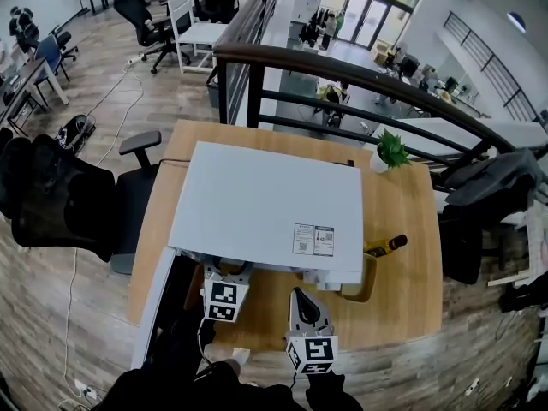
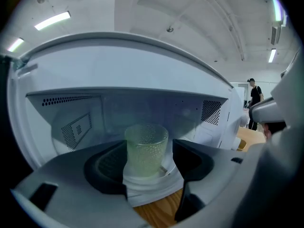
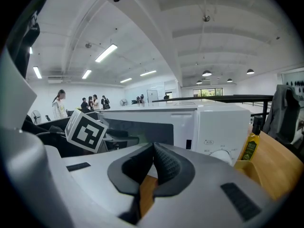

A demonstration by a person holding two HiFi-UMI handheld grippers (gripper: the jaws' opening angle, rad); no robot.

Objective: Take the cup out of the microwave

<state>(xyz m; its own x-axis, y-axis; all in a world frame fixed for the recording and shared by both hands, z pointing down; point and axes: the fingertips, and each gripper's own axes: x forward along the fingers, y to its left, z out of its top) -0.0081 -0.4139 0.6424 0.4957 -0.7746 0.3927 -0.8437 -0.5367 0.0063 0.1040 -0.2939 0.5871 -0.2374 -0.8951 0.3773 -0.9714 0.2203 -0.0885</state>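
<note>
Open-plan office, wooden table point(image 1: 411, 264) beside a railing, white microwave point(image 1: 265, 204) on it, door point(image 1: 158, 306) swung out to the left. Cup point(image 2: 146, 148), pale green and dimpled, stands upright inside the cavity on the white turntable plate point(image 2: 171, 171). Left gripper point(image 2: 149, 161) is at the opening, jaws wide apart, with the cup framed in the gap. Pads look clear of it on both sides, no contact. Right gripper point(image 3: 153, 164) hangs in front of the microwave, jaws pressed together, nothing in them.

Step in hand, my read: reach in and grasp. To do it well, keep the cup centred, go in level until the pads flank the mid wall, and close gently since it looks like glass. Then lift just clear of the plate and draw straight out under the cavity roof, no tipping.

Head view shows only the microwave top and both marker cubes, cup hidden. Left gripper view alone shows the cup. Right gripper view alone shows the control dial point(image 3: 223, 153).
</note>
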